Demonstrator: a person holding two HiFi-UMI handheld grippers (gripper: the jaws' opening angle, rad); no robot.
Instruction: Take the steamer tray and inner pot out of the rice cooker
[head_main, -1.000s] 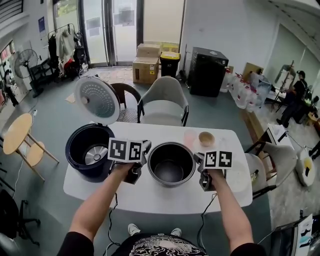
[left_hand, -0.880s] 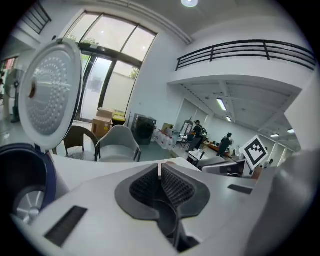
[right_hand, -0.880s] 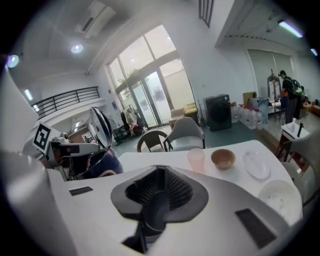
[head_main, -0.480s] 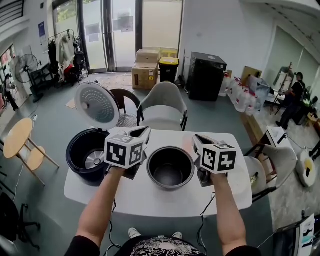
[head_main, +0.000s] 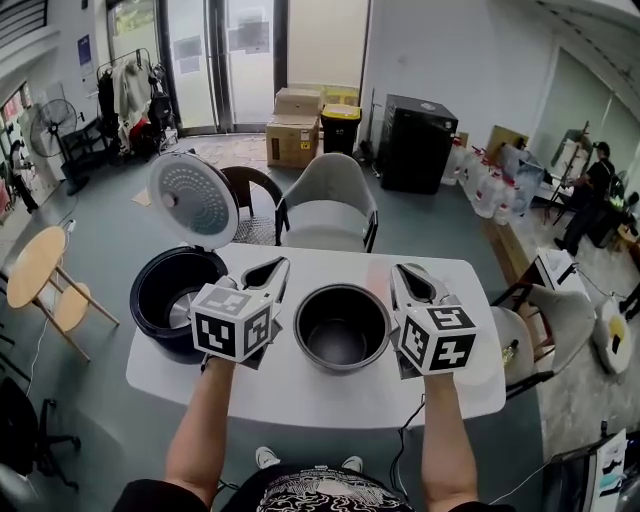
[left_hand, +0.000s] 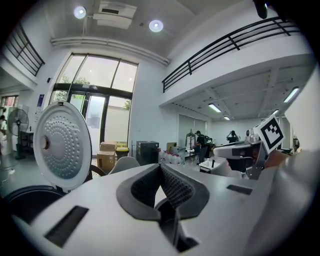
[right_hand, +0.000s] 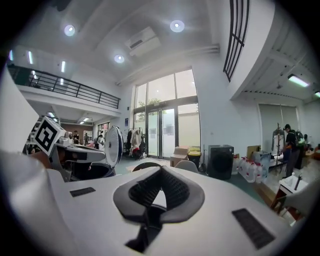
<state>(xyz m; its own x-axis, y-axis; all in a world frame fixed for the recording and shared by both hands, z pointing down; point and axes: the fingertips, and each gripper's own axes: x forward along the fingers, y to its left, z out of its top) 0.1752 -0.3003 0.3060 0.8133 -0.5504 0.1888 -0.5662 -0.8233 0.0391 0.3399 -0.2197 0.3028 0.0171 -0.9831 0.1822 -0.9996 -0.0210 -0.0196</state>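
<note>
I'm holding L gripper & R gripper shut, empty, either side of pot; best backing off w/o nudging it.

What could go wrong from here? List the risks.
1. The dark round metal inner pot sits on the white table between the shut left gripper and right gripper; a sideways swing could knock it.
2. The dark blue rice cooker, round lid raised, stands at the table's left end beside the left gripper; a bump might shove it toward the edge.
</note>
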